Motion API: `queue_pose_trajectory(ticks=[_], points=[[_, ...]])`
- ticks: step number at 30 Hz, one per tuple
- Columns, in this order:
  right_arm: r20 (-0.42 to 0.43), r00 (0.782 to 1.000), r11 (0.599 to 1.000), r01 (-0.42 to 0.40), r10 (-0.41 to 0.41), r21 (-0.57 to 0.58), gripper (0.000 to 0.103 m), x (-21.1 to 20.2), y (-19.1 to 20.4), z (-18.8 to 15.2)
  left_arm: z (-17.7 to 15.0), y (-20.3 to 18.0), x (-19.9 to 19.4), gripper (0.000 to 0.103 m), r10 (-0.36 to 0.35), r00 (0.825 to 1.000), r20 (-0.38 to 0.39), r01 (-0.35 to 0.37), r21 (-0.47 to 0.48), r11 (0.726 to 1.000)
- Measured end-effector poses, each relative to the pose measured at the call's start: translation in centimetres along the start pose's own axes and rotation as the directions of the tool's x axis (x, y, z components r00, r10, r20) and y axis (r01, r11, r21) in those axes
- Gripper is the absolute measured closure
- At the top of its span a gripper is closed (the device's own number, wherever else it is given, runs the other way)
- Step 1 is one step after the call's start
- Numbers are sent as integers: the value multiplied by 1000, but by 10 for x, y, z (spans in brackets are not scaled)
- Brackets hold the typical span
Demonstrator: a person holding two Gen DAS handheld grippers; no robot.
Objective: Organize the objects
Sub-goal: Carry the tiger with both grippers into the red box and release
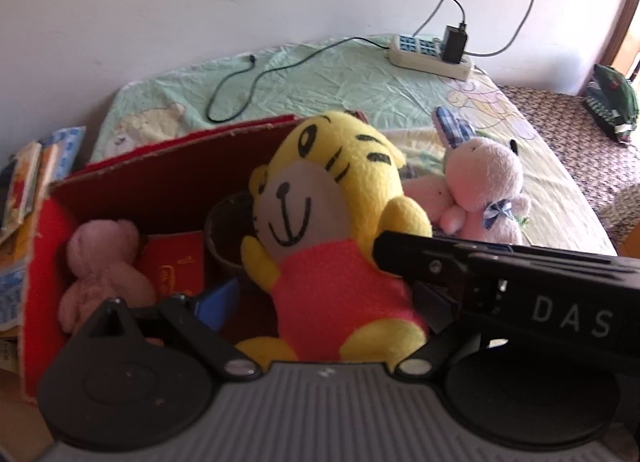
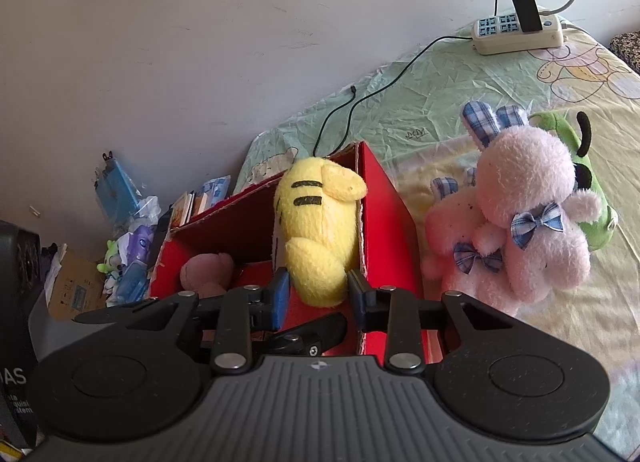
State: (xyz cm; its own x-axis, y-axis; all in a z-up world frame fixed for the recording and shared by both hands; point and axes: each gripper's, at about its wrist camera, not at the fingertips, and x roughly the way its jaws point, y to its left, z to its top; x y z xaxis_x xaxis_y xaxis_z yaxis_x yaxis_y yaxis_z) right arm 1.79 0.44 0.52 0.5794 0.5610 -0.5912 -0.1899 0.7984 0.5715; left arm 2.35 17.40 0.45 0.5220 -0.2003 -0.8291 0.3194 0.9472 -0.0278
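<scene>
Bed (image 2: 460, 102) with pale green cartoon sheet, along white wall. Red cardboard box (image 2: 384, 198) at near left part of bed, open on top. Yellow tiger plush (image 2: 316, 218) in red shirt, half inside box, leaning on its right wall. Pink bunny plush (image 2: 520, 222) on sheet just right of box. Small pink bear (image 1: 102, 266) inside box, far left. Right tool (image 2: 318, 294) pinching tiger's yellow limb. Left tool (image 1: 320, 314) low before tiger; spread or pressed together, cannot tell.
</scene>
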Motion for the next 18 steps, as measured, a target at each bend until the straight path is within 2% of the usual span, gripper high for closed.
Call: queue_pose_trajectory(ticks=[7, 18], points=[[3, 999, 999, -33, 33, -21, 66, -16, -7, 5, 0, -7, -19, 9, 90, 996, 18, -90, -35, 995], [-13, 998, 997, -62, 61, -41, 66, -37, -29, 9, -3, -39, -34, 9, 168, 986, 9, -168, -56, 984]])
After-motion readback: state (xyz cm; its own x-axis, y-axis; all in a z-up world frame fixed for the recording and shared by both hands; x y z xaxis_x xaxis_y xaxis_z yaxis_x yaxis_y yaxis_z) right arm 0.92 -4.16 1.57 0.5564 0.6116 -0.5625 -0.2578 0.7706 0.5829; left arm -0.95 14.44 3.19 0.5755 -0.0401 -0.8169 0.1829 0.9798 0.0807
